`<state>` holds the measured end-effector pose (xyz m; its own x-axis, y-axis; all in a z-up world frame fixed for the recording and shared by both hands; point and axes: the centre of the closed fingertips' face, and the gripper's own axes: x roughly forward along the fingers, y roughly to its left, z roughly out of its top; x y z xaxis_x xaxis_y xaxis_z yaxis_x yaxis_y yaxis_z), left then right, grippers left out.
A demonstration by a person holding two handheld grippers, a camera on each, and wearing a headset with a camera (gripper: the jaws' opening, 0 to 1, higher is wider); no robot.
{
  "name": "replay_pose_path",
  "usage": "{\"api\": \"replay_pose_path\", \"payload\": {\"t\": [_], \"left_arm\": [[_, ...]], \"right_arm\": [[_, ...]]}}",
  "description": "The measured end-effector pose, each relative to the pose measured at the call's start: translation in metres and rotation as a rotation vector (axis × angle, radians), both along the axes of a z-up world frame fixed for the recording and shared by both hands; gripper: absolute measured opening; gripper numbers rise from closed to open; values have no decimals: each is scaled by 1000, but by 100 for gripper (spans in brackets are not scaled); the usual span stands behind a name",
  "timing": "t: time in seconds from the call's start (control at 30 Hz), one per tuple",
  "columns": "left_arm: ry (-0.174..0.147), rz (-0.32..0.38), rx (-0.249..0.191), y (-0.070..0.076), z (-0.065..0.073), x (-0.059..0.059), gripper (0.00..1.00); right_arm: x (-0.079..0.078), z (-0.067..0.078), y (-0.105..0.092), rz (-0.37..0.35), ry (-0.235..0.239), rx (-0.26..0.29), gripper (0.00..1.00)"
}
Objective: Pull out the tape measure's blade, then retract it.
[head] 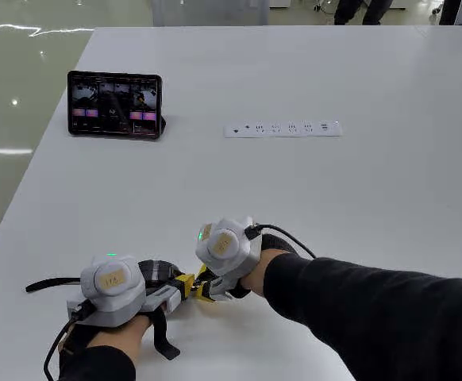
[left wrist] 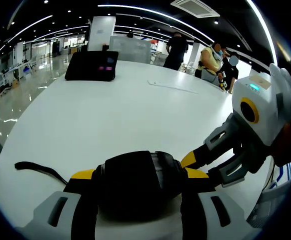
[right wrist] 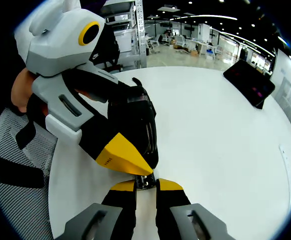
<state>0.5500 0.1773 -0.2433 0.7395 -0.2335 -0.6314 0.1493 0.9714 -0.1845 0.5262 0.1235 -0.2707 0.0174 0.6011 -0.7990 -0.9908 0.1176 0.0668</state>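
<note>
A black tape measure (head: 158, 272) lies at the near edge of the white table (head: 310, 198), its black wrist strap (head: 50, 282) trailing left. My left gripper (head: 177, 287) is shut on its body; in the left gripper view the black case (left wrist: 138, 182) sits between the yellow-tipped jaws. My right gripper (head: 202, 287) comes in from the right, nose to nose with the left one. In the right gripper view its jaws (right wrist: 145, 186) are closed on the small metal blade tip (right wrist: 145, 181) right at the case (right wrist: 135, 120). No length of blade shows.
A dark tablet (head: 114, 104) stands propped at the far left of the table. A white power strip (head: 283, 128) lies flat at the far middle. The table's left edge drops to a glossy floor. People stand beyond the far end (left wrist: 215, 60).
</note>
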Motion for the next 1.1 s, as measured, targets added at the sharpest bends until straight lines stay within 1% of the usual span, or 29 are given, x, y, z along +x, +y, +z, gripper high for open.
{"api": "replay_pose_path", "payload": {"t": [0.17,0.37,0.6,0.63,0.9,1.0,1.1], "left_arm": [[0,1,-1,0,0,0,63],[0,0,-1,0,0,0,63],[1,1,-4,0,0,0,63],[0,-1,-2,0,0,0,63],[-4,1,-3,0,0,0,64],[-3,1,-3,0,0,0,64],[-6,0,0,-1,1,0,64]], "right_arm": [[0,0,3,-4,3,9,10],[0,1,5,-26,13,27,11],[-1,0,10,-15,8,37,11],[-1,0,10,-1,0,32,11],[-2,0,9,-24,19,50,11],[-1,0,9,-43,31,47,11],[-2,0,10,-23,11,29,11]]}}
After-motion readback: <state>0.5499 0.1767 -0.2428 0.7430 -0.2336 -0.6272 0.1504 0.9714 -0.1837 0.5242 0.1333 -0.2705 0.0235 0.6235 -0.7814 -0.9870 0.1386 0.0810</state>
